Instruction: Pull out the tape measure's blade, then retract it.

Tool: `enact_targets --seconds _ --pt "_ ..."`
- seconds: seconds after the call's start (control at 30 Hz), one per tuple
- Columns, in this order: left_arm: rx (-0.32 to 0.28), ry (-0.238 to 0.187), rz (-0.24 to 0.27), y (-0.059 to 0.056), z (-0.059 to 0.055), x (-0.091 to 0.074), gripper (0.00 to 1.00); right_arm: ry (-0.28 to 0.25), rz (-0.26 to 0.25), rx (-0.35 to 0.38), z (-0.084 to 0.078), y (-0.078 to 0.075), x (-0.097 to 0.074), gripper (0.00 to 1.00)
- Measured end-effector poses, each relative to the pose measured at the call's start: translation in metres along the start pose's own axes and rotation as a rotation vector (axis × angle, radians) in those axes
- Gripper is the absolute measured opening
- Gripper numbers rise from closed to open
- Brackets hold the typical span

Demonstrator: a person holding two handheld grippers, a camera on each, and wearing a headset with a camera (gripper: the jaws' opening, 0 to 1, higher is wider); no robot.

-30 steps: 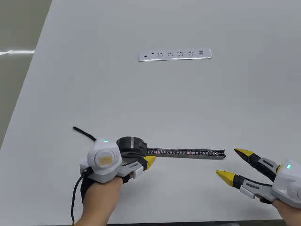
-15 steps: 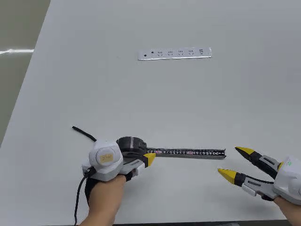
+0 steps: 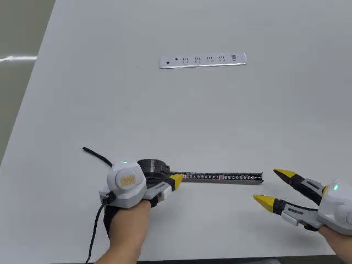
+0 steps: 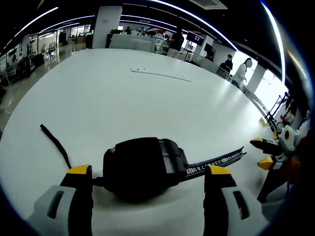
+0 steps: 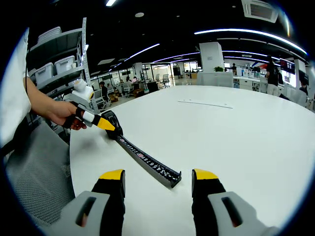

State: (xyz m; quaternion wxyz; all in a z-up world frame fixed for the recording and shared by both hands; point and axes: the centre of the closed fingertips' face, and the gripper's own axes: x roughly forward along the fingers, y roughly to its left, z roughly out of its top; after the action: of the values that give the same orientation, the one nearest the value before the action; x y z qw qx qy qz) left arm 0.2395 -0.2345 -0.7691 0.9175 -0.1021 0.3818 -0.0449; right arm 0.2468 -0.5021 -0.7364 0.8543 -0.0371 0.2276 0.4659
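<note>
While left tongs (image 4: 147,170) straddle the tape measure (image 3: 153,168) unclamped, right tongs (image 3: 273,187) gape empty beside the blade (image 3: 220,177).

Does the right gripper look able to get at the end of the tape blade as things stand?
Probably yes. The right gripper sits just beyond the blade's end with its tongs open and pointed toward it, and only bare table lies between them, so the way looks free.
</note>
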Motion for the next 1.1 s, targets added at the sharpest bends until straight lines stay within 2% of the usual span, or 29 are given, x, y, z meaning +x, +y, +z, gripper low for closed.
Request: enact_targets --seconds 0.2,0.27,0.4,0.5,1.1 --pt "-0.013 0.006 0.011 0.000 -0.001 0.003 0.93 0.004 0.002 0.000 0.000 -0.001 0.001 0.54" --pt "-0.040 0.006 0.016 -0.001 0.000 0.003 0.93 0.004 0.004 0.002 -0.001 -0.002 0.002 0.54" --pt "-0.022 0.011 0.017 -0.003 -0.001 0.005 0.92 0.006 0.007 0.002 -0.002 -0.002 0.003 0.54" --pt "-0.048 0.016 0.023 -0.001 -0.002 0.007 0.92 0.005 0.009 0.005 -0.003 -0.003 0.004 0.54" --pt "-0.088 0.016 0.057 -0.002 -0.001 0.012 0.86 0.014 0.026 0.002 -0.005 -0.006 0.012 0.54"
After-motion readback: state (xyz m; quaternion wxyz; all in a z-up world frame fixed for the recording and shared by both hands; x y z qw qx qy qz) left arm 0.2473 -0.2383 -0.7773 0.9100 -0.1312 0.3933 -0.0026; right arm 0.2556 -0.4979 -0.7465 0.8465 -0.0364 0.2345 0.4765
